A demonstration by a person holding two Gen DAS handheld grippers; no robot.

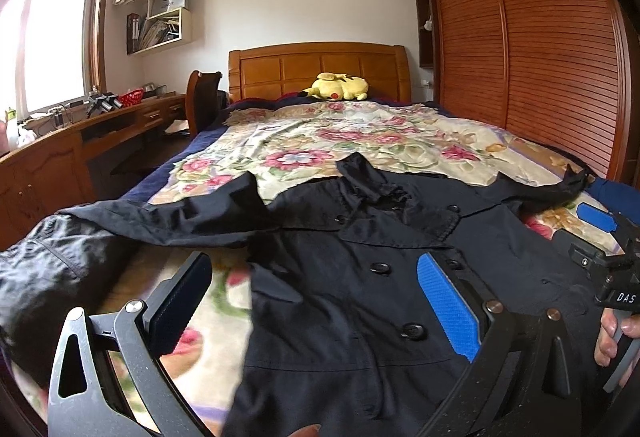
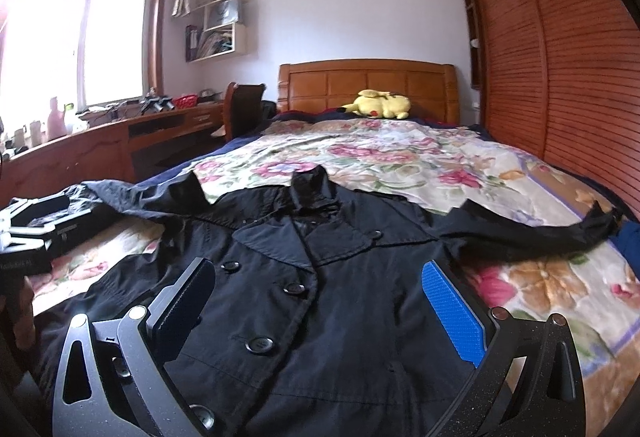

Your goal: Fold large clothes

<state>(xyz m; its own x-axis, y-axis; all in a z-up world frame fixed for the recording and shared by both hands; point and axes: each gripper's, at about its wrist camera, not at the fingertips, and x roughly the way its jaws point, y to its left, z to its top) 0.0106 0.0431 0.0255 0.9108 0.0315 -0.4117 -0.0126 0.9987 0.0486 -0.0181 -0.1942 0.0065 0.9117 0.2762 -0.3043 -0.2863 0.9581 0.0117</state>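
Only leftward, a hanging sleeve [image 1: 60, 269]; both claws, left [image 1: 316, 301] and right [image 2: 320, 301], wide over the coat [image 2: 320, 317].

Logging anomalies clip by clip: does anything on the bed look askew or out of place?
Mostly tidy. The black coat lies face up, but its left sleeve trails off the floral bedspread edge, bunched, and the collar is rumpled.

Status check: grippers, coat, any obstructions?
Left gripper open, right gripper open, both empty. Black double-breasted coat spread face-up on floral bedspread, sleeves out. No obstructions.
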